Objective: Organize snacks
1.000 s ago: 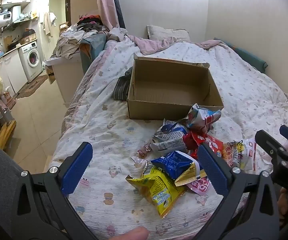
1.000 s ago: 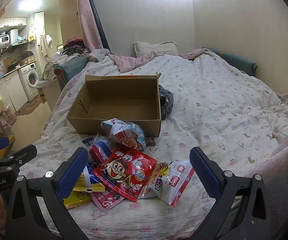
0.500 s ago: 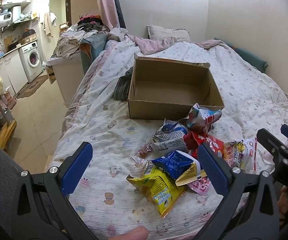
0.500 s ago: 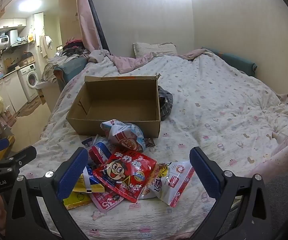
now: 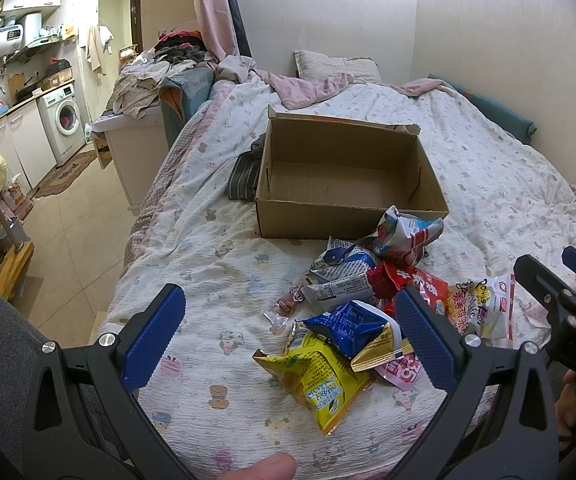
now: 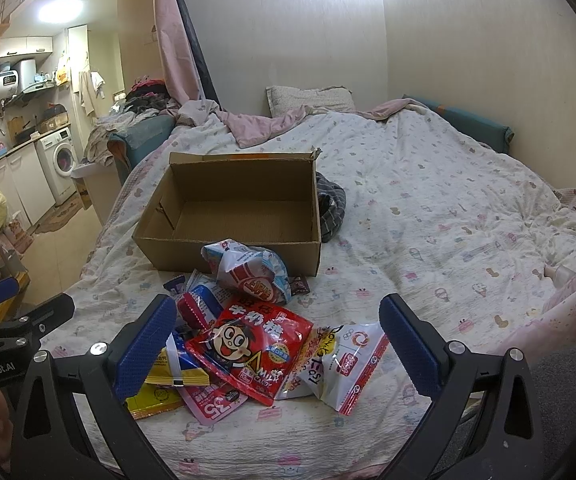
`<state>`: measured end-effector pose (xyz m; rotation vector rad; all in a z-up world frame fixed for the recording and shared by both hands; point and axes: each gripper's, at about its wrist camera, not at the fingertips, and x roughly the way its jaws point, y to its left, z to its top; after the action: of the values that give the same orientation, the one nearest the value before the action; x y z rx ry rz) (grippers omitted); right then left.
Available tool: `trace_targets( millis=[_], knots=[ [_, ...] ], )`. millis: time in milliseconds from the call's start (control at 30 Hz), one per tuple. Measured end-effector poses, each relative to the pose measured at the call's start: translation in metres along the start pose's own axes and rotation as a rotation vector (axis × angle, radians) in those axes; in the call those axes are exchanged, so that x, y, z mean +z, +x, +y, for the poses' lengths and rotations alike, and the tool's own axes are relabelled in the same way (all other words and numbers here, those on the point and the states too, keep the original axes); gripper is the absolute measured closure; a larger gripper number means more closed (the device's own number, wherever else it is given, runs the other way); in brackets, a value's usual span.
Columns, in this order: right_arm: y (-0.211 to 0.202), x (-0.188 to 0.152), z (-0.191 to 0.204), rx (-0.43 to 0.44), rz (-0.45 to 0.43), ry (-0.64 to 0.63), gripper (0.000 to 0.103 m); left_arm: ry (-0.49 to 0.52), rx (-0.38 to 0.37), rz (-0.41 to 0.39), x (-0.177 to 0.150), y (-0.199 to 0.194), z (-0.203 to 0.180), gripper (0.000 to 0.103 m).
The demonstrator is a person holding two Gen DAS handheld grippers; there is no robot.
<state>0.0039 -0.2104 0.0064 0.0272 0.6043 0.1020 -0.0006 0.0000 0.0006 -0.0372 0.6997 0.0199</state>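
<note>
Left wrist view is showing almost nothing changing since a second ago: both grippers, left gripper [image 5: 288, 334] and right gripper [image 6: 275, 344], are hovering with jaws spread over the snack packets [image 6: 253, 344] lying on the bed [image 6: 448, 216] before the empty cardboard box [image 6: 231, 216]; sorting is not yet starting.

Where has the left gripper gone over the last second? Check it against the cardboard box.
Cannot tell of any real move. In the left wrist view the cardboard box sits almost where it did, so the left gripper has barely shifted, open over the bed.
</note>
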Motion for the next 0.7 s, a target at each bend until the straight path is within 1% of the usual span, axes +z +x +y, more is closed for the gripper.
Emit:
trace_targets(
  millis=[700],
  knots=[
    [-0.0004, -0.0008, 0.0008, 0.0, -0.002, 0.002, 0.0, 0.002, 0.001, 0.005, -0.0003, 0.0001, 0.0, 0.0]
  ],
)
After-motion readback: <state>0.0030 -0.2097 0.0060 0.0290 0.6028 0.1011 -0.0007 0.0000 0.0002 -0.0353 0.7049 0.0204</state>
